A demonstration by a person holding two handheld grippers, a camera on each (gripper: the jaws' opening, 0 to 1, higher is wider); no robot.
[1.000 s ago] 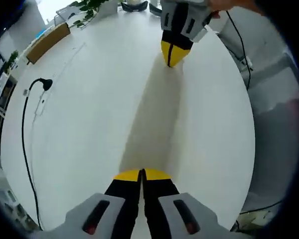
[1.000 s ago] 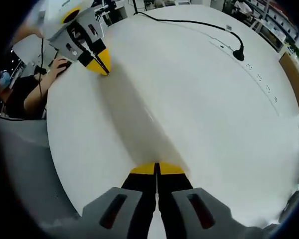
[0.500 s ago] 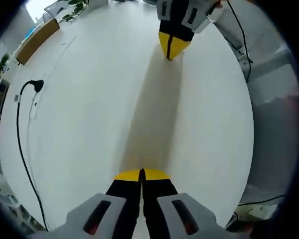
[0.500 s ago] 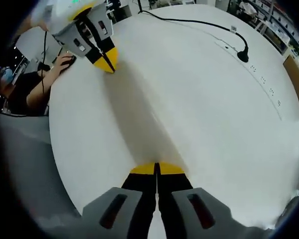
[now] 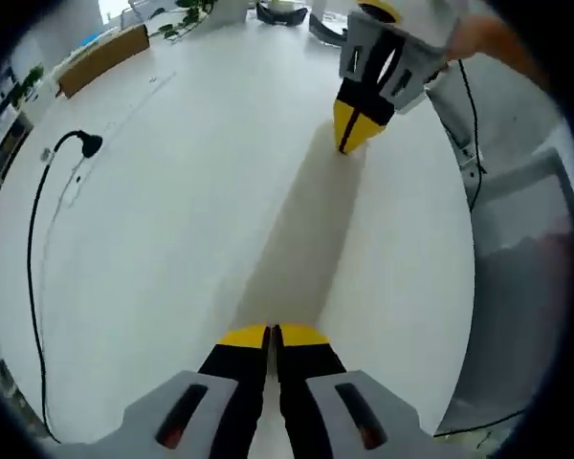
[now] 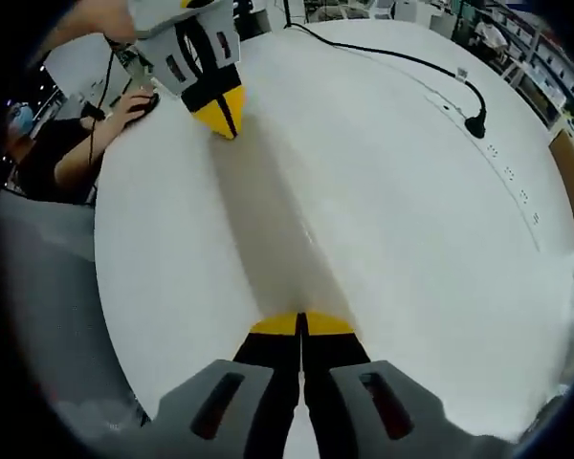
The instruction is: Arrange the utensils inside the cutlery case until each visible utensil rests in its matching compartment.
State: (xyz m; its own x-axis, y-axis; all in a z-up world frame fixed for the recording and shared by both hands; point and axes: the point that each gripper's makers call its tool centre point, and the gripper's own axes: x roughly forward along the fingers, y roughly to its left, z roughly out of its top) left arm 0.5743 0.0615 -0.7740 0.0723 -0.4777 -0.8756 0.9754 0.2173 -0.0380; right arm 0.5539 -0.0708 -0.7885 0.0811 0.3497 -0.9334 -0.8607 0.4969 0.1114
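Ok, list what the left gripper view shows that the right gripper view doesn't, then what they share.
Left gripper view: a wooden board and a leafy plant at the table's far edge, and dark items beyond. Right gripper view: a seated person's arm beside the table. Both share the white table, the black cable with its plug, and the two shut hand-held grippers, left and right, facing each other.

No text, label, brand, number or sign can be read in either view; all the surfaces are plain or too blurred.
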